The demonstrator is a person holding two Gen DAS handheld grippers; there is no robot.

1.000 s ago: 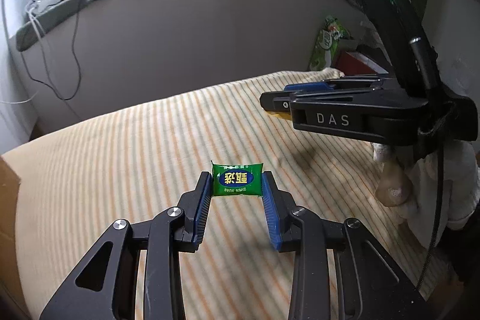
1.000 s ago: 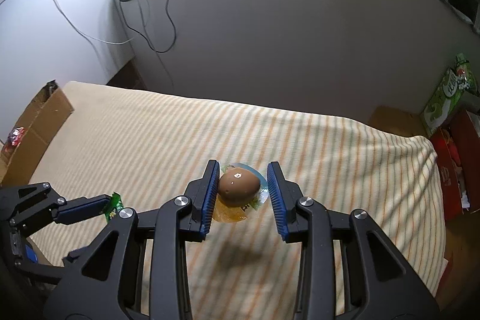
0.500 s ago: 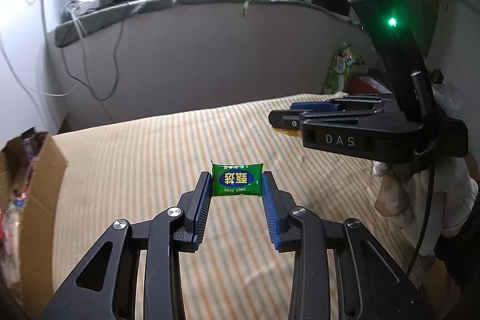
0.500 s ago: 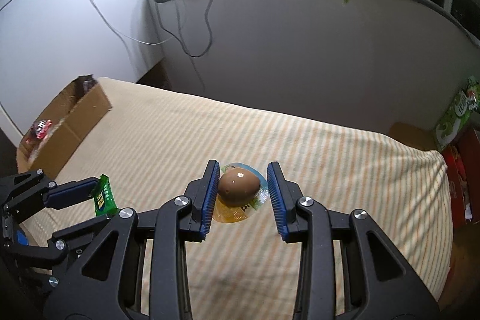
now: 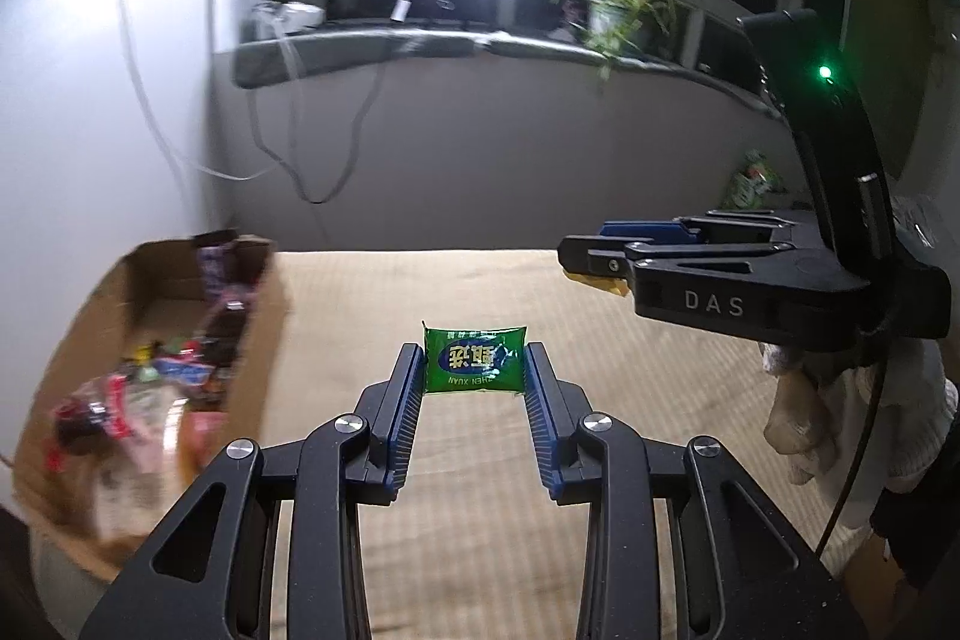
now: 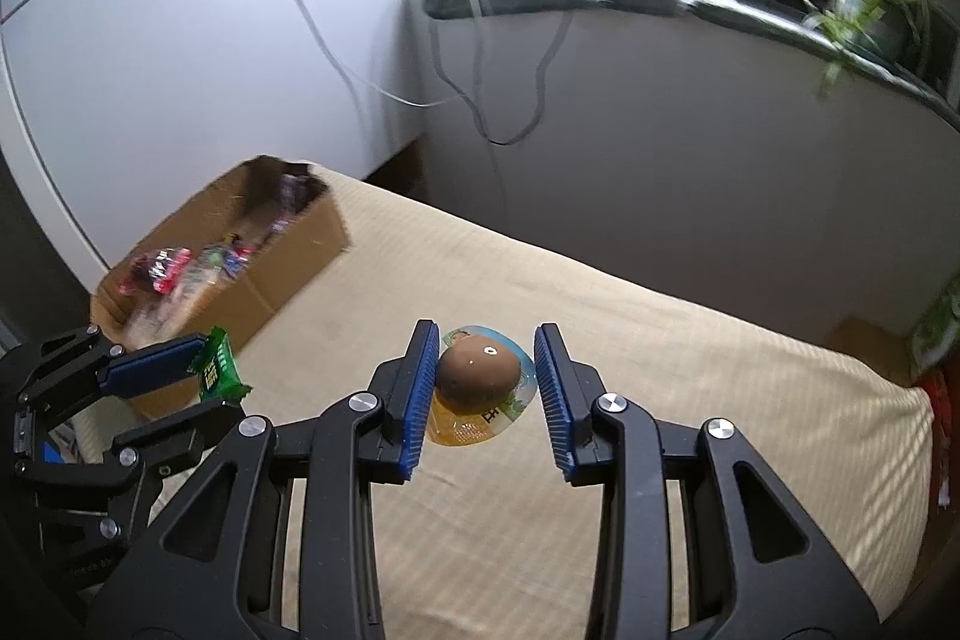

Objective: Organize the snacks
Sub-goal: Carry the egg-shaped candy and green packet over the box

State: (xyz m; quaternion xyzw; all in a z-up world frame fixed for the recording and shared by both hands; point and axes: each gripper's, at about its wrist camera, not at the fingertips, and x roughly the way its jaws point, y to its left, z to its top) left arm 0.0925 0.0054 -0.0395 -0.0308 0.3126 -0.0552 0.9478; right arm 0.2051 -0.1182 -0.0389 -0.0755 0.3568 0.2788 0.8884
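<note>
Carrying step: the left gripper [image 5: 474,361] pinches a green snack packet [image 5: 474,359]; the right gripper [image 6: 483,376] pinches a packaged brown egg [image 6: 478,370]. The cardboard box [image 5: 252,340] lies ahead-left of both; next, each load needs positioning above it before release.

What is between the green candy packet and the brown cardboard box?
Only bare striped bedcover shows between the green candy packet, held in the left gripper, and the brown cardboard box, in the left wrist view.
</note>
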